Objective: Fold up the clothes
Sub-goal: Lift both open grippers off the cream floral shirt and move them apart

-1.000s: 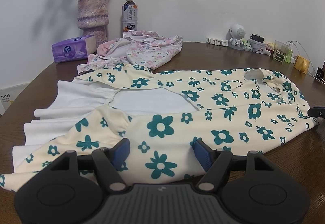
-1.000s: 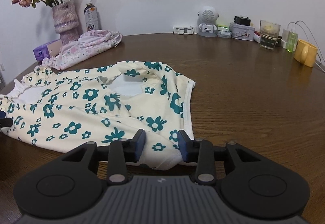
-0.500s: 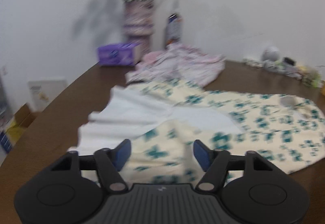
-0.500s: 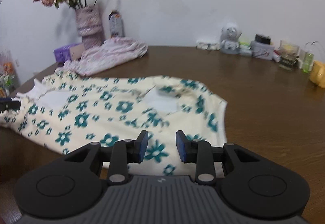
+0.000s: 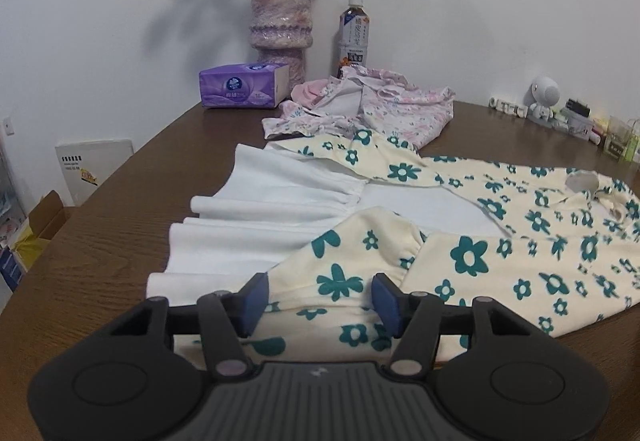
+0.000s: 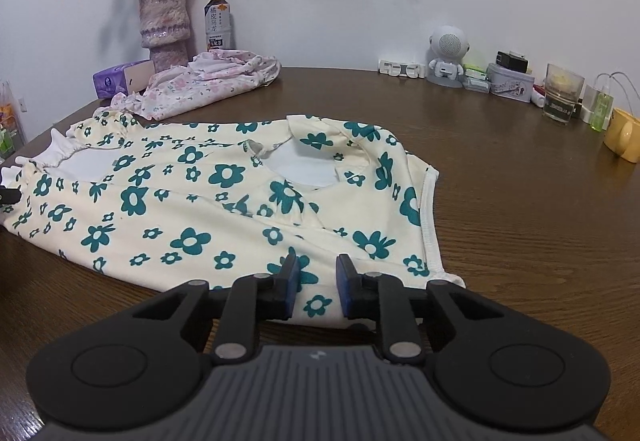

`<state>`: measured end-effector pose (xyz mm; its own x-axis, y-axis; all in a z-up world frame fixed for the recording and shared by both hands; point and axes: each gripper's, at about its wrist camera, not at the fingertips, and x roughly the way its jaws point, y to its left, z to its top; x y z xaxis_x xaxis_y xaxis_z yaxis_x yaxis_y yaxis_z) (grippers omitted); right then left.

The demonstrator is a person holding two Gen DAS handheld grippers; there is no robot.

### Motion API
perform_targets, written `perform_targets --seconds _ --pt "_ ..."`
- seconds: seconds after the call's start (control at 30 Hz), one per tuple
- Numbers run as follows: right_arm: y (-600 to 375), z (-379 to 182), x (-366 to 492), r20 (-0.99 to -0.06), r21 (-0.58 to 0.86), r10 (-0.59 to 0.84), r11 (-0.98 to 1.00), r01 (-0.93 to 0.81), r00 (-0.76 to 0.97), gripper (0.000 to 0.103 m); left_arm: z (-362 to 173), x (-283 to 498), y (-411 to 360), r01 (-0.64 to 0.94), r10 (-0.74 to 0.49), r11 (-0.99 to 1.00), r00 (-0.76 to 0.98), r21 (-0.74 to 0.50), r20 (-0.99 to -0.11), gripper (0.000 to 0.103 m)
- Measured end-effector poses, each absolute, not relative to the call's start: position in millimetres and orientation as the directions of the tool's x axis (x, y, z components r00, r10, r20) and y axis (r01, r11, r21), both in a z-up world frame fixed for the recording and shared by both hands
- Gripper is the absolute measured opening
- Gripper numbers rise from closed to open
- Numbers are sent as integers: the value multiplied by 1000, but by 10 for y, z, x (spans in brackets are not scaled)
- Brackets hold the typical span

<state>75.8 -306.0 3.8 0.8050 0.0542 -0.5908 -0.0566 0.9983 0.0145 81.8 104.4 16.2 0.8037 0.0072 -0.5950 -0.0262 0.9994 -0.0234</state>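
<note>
A cream dress with teal flowers [image 5: 500,253] lies flat on the brown table [image 5: 120,225], its white skirt lining [image 5: 260,213] spread at the left end. It also shows in the right wrist view [image 6: 208,197]. My left gripper [image 5: 318,295] is open, its fingers just above the near hem beside the white lining. My right gripper [image 6: 316,281] is open with a narrow gap, over the near edge of the dress's other end. Neither holds cloth.
A pink floral garment [image 5: 368,105] lies bunched behind the dress. A vase of flowers [image 5: 280,29], a bottle [image 5: 354,37] and a purple tissue pack [image 5: 244,85] stand at the back. A robot speaker [image 6: 446,55], tins, a glass [image 6: 562,93] and a yellow mug [image 6: 622,133] line the back right.
My left gripper has swung left toward the white skirt end of the dress. My right gripper has shifted slightly along the near edge. The dress has not moved.
</note>
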Motion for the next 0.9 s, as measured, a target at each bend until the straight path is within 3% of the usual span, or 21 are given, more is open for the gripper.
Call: perform_targets --seconds 0.13,0.27,0.33,0.63,0.77,0.83,0.9 --pt "-3039 149 663 -556 24 33 999 -24 830 20 354 623 1141 -70 41 997 838 -34 -544 59" --pt "-3095 244 572 -537 24 14 1000 -1 844 27 392 444 1216 -93 67 995 827 -19 -558 64" --pt "-3148 195 579 -550 39 12 999 12 835 27 384 355 1234 -97 73 995 822 -12 -564 72" --pt "-3210 105 610 -564 50 10 998 22 826 27 217 428 1265 -109 128 992 782 67 -610 72" --pt "-3196 83 600 -572 42 8 999 20 820 30 155 514 1266 -87 114 993 780 74 -615 59" --pt "-3198 70 606 -579 35 0 999 25 815 30 161 540 1268 -81 107 994 786 70 -609 46" --pt "-3199 66 613 -582 34 -1 999 26 813 30 172 566 1275 -80 106 994 789 70 -605 40"
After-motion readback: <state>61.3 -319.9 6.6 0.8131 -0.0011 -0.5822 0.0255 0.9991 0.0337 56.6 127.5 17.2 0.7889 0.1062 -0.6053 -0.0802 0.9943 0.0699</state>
